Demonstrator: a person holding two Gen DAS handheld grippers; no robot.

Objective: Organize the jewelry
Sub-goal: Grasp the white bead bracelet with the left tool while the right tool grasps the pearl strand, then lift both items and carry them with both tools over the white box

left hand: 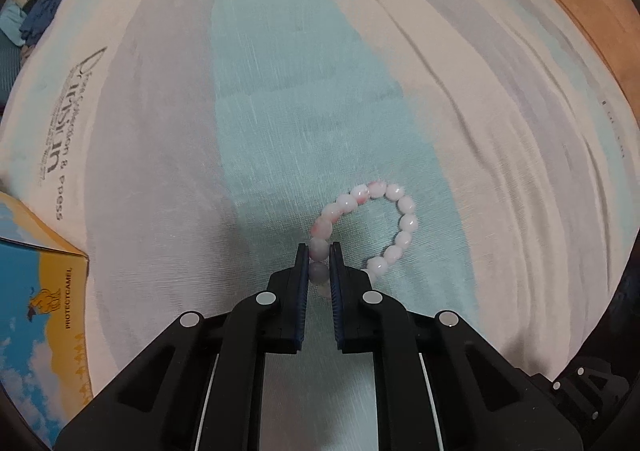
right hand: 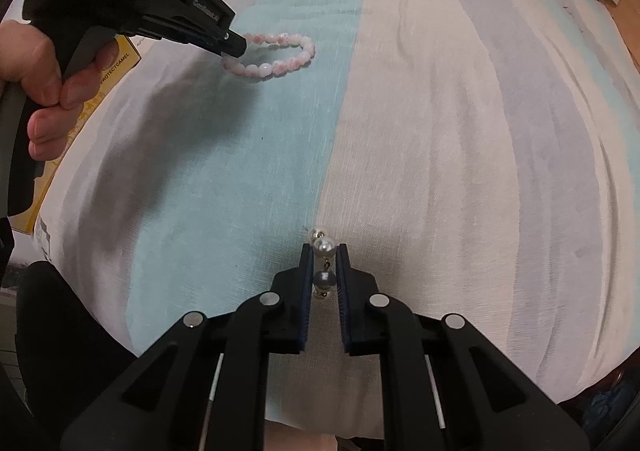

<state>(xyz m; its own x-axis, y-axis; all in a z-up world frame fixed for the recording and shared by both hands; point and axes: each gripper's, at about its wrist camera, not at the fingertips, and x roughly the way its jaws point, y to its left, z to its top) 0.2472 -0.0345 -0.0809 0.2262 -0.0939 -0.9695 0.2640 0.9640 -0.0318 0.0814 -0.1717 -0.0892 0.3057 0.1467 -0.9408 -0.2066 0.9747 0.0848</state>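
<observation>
Bracelet (left hand: pixel 370 227) of pink-white beads on striped bedsheet (left hand: pixel 280 99), my left fingers (left hand: pixel 301 263) clamped on near beads; right fingers (right hand: pixel 306 263) pinching pearl earring (right hand: pixel 323 251), seemingly.

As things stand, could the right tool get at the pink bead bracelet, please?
Probably not yet. The right tool is already closed around a pearl earring, and the left tool already grips the bracelet. The striped cloth between them lies unobstructed.
</observation>
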